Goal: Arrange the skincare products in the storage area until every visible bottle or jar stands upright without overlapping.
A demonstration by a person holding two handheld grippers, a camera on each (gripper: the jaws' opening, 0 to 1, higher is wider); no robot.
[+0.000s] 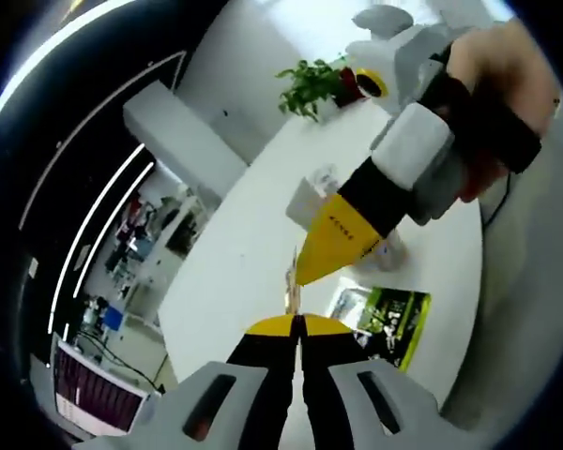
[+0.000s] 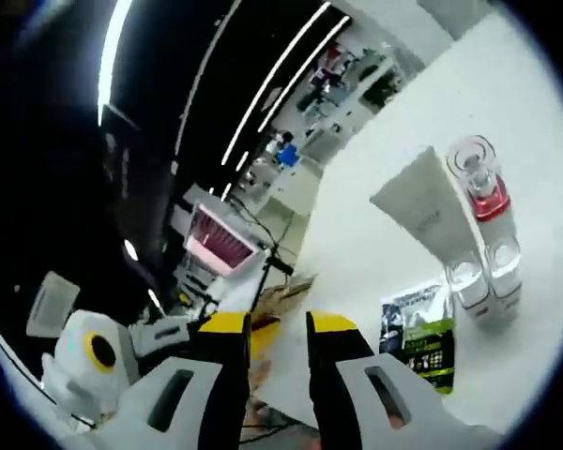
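- In the left gripper view, our left gripper has its jaws pressed together with nothing thick between them; a thin brownish sliver sticks up just past the tips, and we cannot tell whether it is pinched
- The right gripper comes in from the upper right, held by a hand, its yellow tips meeting at a point just above ours, over the white surface
- A green-and-black sachet lies flat on the surface beside us, and a potted plant stands at the far end
- In the right gripper view, the right gripper shows a narrow gap between its jaws, holding nothing we can make out
- A white tube, a clear bottle with a pink band and two small clear bottles are grouped close together, the sachet near them
- We judge that sorting has not started: next we must swing towards that group and check what leans or overlaps
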